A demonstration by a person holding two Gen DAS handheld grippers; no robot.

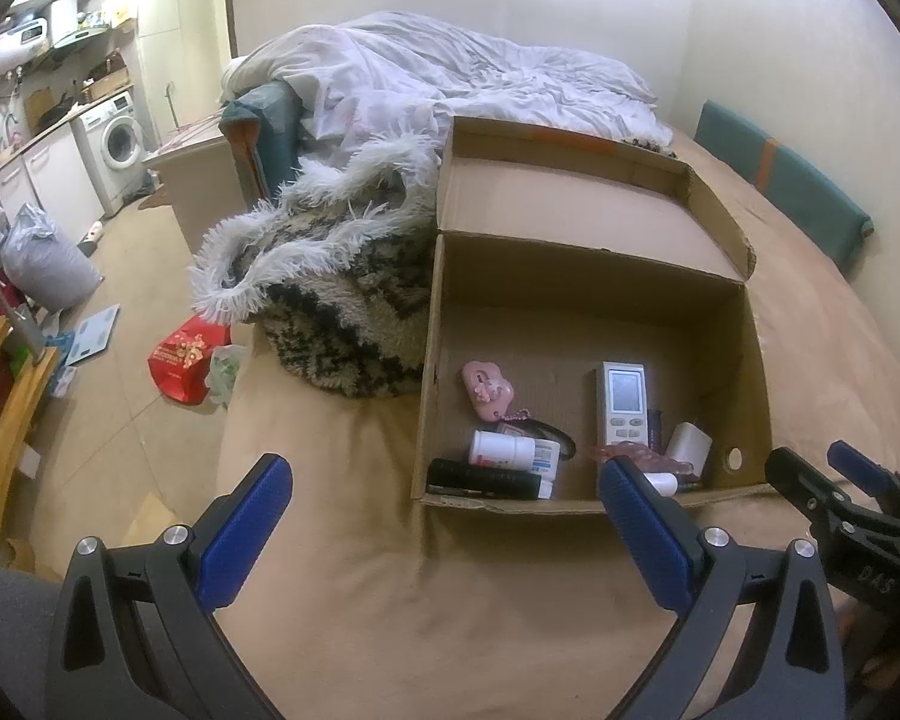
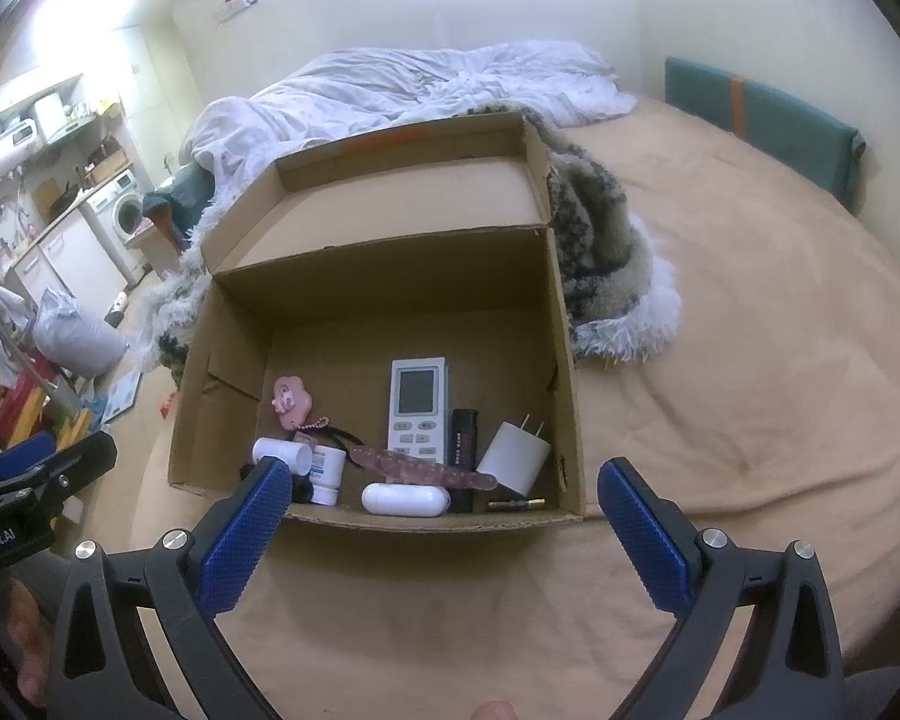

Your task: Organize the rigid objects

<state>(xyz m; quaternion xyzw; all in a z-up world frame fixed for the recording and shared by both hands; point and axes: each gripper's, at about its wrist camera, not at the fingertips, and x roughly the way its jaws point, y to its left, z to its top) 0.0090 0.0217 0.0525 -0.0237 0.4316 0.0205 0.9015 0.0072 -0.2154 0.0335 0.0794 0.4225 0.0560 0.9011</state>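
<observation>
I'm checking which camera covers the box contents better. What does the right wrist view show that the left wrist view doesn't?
Only the right wrist view shows the plug's prongs, the battery and the whole white capsule. Only the left wrist view shows the black case by the front wall and the red bag on the floor. Both show the box, the remote, the pink charm, and both claws open: right, left.

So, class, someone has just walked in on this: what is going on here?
A person holds two grippers over a bed, both open and holding nothing. The left gripper and right gripper hover just in front of an open cardboard box. Small items already lie inside it: a white remote control, a white charger plug, a pink charm and a white pill bottle.
</observation>
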